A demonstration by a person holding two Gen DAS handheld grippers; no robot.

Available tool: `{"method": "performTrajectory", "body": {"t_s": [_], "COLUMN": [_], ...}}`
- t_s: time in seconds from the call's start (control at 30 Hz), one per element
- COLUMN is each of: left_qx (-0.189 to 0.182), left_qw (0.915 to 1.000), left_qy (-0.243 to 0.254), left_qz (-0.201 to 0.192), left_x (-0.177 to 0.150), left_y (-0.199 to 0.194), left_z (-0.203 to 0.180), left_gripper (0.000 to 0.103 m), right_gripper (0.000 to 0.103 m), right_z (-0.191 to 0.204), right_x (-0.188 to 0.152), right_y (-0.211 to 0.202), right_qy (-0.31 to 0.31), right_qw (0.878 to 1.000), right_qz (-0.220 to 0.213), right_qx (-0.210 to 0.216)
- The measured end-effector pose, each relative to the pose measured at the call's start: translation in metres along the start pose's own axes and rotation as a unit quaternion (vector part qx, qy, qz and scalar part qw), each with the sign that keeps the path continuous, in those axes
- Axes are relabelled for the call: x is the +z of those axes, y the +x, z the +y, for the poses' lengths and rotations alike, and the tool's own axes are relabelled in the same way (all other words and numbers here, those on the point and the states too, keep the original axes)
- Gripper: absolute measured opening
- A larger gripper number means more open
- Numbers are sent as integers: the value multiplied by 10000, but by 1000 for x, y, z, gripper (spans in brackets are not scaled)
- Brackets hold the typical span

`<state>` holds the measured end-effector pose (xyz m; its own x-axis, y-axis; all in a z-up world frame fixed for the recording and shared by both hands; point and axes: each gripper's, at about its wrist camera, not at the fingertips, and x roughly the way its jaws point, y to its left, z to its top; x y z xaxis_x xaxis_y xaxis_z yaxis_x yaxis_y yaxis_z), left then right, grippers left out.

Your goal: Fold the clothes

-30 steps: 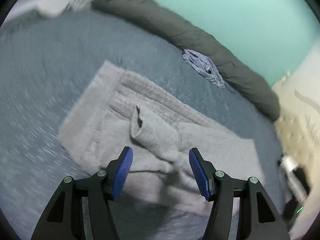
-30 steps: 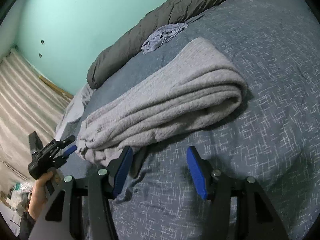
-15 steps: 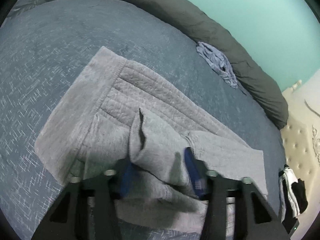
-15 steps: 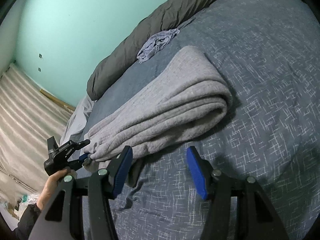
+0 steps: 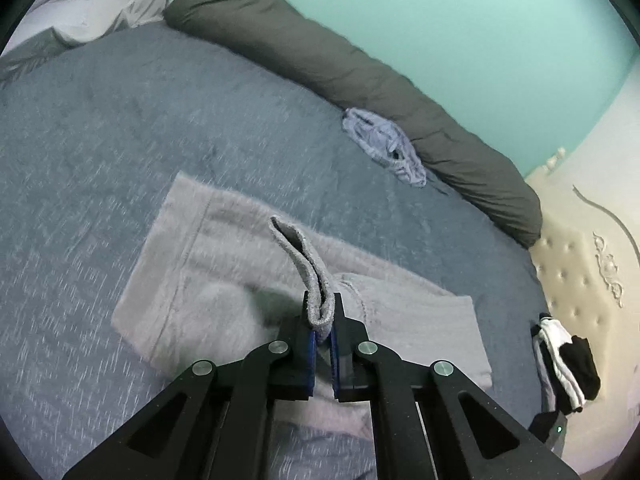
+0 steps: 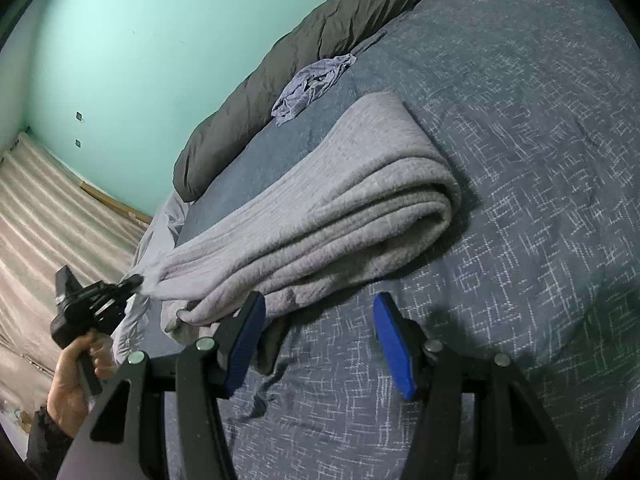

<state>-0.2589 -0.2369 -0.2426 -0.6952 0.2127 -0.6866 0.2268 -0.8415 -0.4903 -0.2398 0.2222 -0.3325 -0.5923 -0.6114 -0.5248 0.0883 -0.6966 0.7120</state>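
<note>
1. No brand, label or readable writing on any item in either view.
2. Left gripper (image 5: 322, 330): jaws pinched together on a raised fold of the grey garment (image 5: 248, 300); the cloth stands up from between the blue pads (image 5: 310, 344) as a narrow doubled strip.
3. Right gripper (image 6: 320, 344): jaws apart at about half spread, nothing between them, hovering over bare bedspread (image 6: 520, 160) just near of the garment's near edge.
4. Grey garment: folded in layers, lying mid-bed; in the right wrist view its thick rolled fold faces right and the thin end runs left to the left gripper at the bed's left edge.
5. Edges: the garment's left end sits close to the bed edge; floor with pale stripes beyond it. Wide bare bedspread to the right and near side of the garment.
6. Person's hand (image 6: 74, 384) grips the left tool's handle at lower left, dark sleeve at the wrist.
7. Far side: long dark grey bolster (image 5: 360, 80) along the wall, crumpled pale blue cloth (image 5: 384, 150) touching it, well apart from the garment.
8. Black and white clothing (image 5: 566, 364) at the bed's right edge, beside a cream tufted headboard (image 5: 580, 264).
9. Wall is plain mint green (image 5: 440, 8); blue-grey bedspread with white fleck pattern; left wrist view is motion-blurred.
</note>
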Motion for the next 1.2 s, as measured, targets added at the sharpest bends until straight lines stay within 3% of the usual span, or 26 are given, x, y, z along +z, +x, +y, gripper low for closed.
{"method": "performTrajectory", "body": {"t_s": [0.23,0.3,0.33,0.47,0.63,0.73,1.2], "left_qx": [332,405,470,576,424,275,79], "left_qw": [9979,9968,9966,9969,9956,9944,9915], "left_qy": [-490,-638,-628,-510,-785,-956,-1248], "left_qz": [248,269,239,161,289,367,350], "left_x": [-25,-29,-30,-34,-40,-47,-44], "left_y": [28,33,32,24,26,28,48], "left_z": [45,52,53,52,60,59,61], "left_gripper": [9,15,26,44,50,59,61], "right_gripper": [57,57,57,57,57,57,57], "right_z": [2,3,2,0,0,2,7], "right_x": [0,0,0,1,-1,-1,1], "right_y": [0,0,0,1,0,0,-4], "right_qy": [-2,-7,-1,55,78,50,-106], "right_qw": [10000,10000,10000,10000,9999,9999,9999], "right_qz": [17,14,17,23,38,39,-29], "right_qx": [47,54,54,50,72,80,26]}}
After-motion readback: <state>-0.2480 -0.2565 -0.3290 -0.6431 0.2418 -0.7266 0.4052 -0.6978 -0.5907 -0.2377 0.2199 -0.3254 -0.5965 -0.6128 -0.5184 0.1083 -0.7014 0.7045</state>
